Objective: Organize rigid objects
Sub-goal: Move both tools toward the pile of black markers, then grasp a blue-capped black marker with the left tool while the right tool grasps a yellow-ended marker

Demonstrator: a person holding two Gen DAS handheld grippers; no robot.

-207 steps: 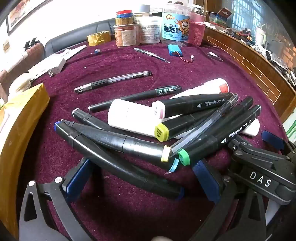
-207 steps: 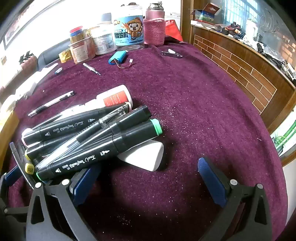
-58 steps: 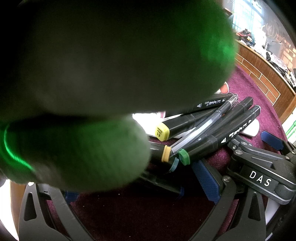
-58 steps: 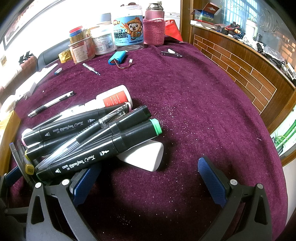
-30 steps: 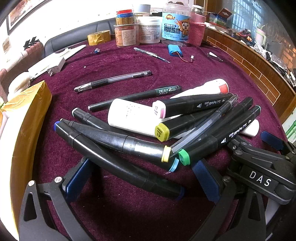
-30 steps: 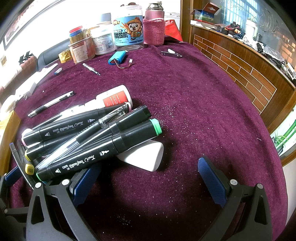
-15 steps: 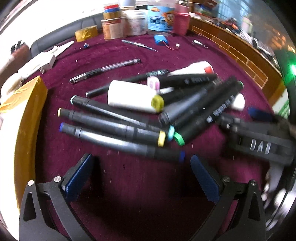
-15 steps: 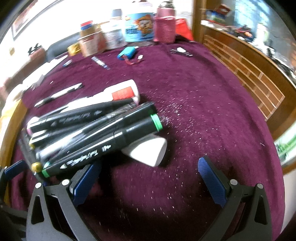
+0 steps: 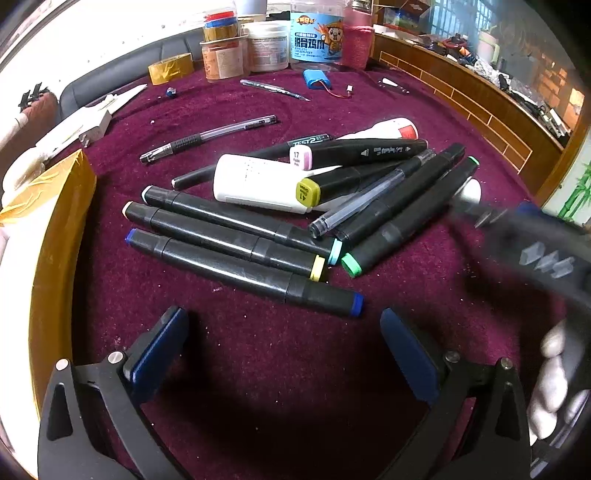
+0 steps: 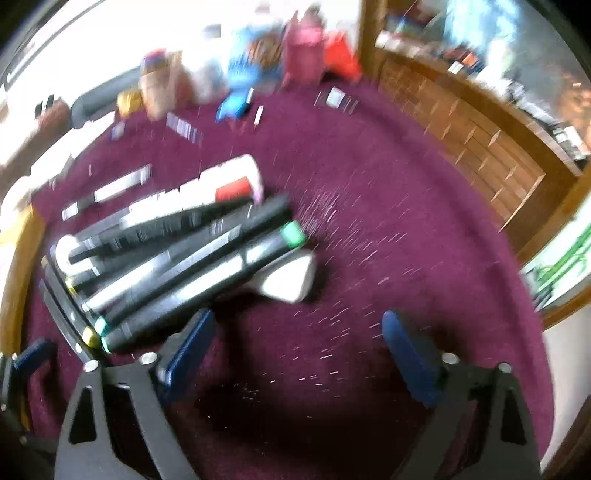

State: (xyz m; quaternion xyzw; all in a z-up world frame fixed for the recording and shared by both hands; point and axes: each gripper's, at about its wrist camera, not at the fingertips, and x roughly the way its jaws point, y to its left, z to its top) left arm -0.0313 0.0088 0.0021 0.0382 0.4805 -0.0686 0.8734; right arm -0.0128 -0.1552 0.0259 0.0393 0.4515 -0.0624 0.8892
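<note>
hovering nearest the lens, the left gripper (image 9: 282,354) has its two blue pads spread wide over bare purple cloth (image 9: 258,369), nothing between them. the right gripper (image 10: 295,354), badly blurred in its own view, also stands wide and empty, though its jaws have just been closing a little; its left pad sits just beside the marker heap.

counting outward on the left wrist view: three black markers lie side by side just beyond the pads, the blue-capped marker (image 9: 243,271) closest, then the yellow-capped marker (image 9: 225,236), then the teal-capped marker (image 9: 240,221). fanned to their right are four more black markers, the green-capped marker (image 9: 410,218) outermost, an olive-capped "41" and a pink-capped "17" among them, making seven. a clear-barrelled pen (image 9: 369,199) lies across that fan. two white bottles show: the white bottle (image 9: 258,182) under the olive cap, and a red-labelled bottle (image 9: 388,131) behind. a slim black test pen (image 9: 251,157) rests touching the white bottle, and a clear gel pen (image 9: 208,138) lies apart.

further back, a silver pen (image 9: 275,88) and a blue battery pack (image 9: 317,79) with its wire. at the far edge stand about five jars; contents cannot be told, except the stack of tape rolls (image 9: 221,26) on one. a gold tape roll (image 9: 170,68) sits to their left.
</note>
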